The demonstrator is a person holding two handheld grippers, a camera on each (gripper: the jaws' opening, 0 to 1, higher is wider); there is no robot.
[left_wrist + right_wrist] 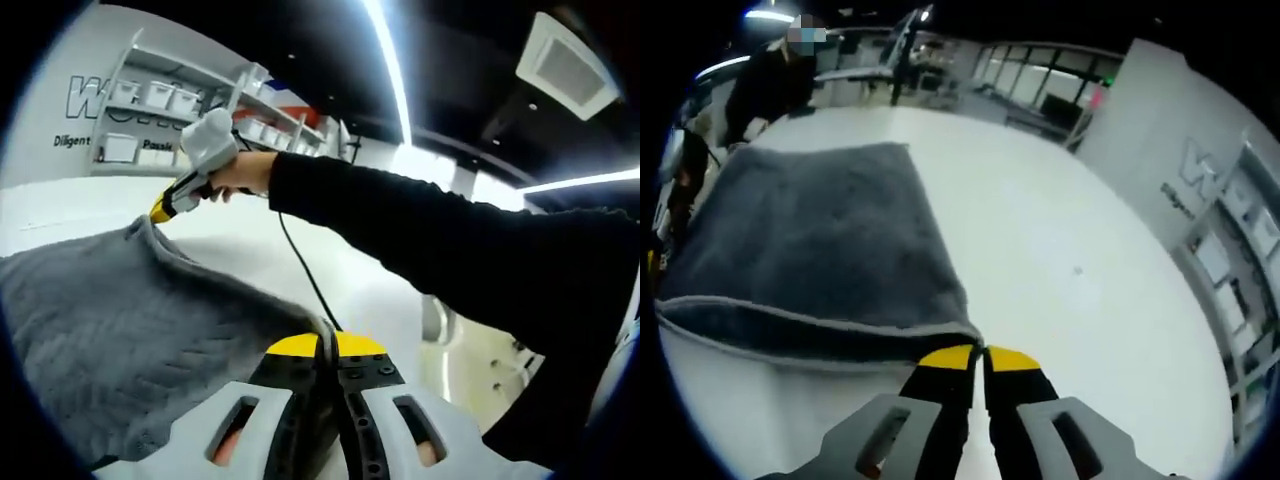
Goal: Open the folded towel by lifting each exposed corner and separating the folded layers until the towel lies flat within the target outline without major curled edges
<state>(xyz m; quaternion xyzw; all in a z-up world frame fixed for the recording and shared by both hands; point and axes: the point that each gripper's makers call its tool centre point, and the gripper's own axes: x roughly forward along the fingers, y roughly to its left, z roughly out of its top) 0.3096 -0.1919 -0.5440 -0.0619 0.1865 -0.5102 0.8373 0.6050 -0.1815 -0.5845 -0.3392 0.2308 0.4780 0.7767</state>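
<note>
Pretty bright overall, ceiling strip lights [392, 75] blow out w/ glare in left gripper view. Heavy fisheye bend at edges. Right gripper view's a bit softer, background blurry, shadows weak.

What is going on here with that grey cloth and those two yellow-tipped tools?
A person is unfolding a grey towel on a white table with a handheld gripper in each hand. The right gripper is shut on one towel corner, and the left gripper is shut on the towel's edge. In the left gripper view, the person's black sleeve reaches across to the far corner. The towel is held up between the two grips and not yet spread flat.
</note>
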